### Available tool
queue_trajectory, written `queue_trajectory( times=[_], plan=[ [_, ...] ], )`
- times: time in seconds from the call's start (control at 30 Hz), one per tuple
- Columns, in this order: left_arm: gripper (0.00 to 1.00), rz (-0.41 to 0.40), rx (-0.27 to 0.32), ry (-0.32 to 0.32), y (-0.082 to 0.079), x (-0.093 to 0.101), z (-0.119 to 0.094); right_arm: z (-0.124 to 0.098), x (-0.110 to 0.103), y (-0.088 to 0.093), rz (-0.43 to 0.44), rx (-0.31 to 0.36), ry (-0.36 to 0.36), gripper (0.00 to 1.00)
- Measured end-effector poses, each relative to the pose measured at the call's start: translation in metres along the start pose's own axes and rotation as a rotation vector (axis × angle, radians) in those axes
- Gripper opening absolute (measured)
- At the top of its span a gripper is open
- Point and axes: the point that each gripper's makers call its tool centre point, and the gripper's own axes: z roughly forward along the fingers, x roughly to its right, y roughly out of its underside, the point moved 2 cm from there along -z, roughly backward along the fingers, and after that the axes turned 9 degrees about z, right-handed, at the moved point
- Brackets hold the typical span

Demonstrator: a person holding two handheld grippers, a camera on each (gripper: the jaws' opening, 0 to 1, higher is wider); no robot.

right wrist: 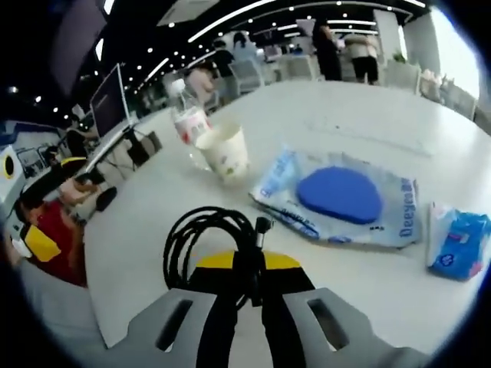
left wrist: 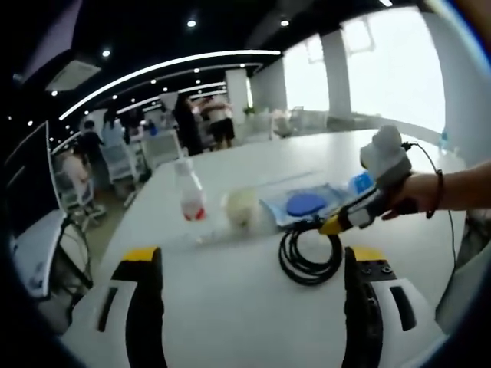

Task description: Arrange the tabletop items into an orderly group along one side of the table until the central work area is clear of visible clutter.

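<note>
In the left gripper view, the left hand-held gripper (left wrist: pixel 249 264) rises from the bottom with its two yellow-tipped jaws spread wide and nothing between them, hovering over the white bench (left wrist: pixel 230 307). Just beyond its jaws lies the coiled black cable (left wrist: pixel 309 253), and the right hand-held gripper (left wrist: pixel 331 225) comes in from the right, held by a person's hand (left wrist: pixel 410 195) (a dark band circles the wrist), its yellow tip down on the near rim of the coil.

In the right gripper view, the right hand-held gripper (right wrist: pixel 247 268) has its jaws pressed together on the black cable (right wrist: pixel 207 238), the loops spilling out to the left of the jaws with a plug end sticking up. Past the coil sits a flat clear packet with a blue disc inside (right wrist: pixel 340 195), and to its right, near the bench edge, a small blue tissue pack (right wrist: pixel 458 241). Farther back and to the left stands a paper cup (right wrist: pixel 223 153), upright, with a clear plastic bottle (right wrist: pixel 186 119) touching or just behind it. Beyond the bench, people stand among office chairs under ceiling lights.
</note>
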Motion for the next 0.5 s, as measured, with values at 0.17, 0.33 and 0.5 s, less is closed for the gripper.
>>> queue_trajectory(
  times=[0.17,0.33,0.5],
  plan=[
    [0.98,-0.001,0.011,0.008,-0.002,0.002,-0.001,-0.016,-0.001,-0.009,0.002,0.029,0.002,0.09],
    [0.98,-0.010,0.011,0.025,-0.002,0.005,0.000,-0.031,0.002,-0.016,0.022,0.059,0.020,0.09],
    [0.99,-0.008,0.016,0.038,-0.003,0.009,0.000,-0.046,0.004,-0.023,0.062,0.087,0.032,0.09]
  ],
)
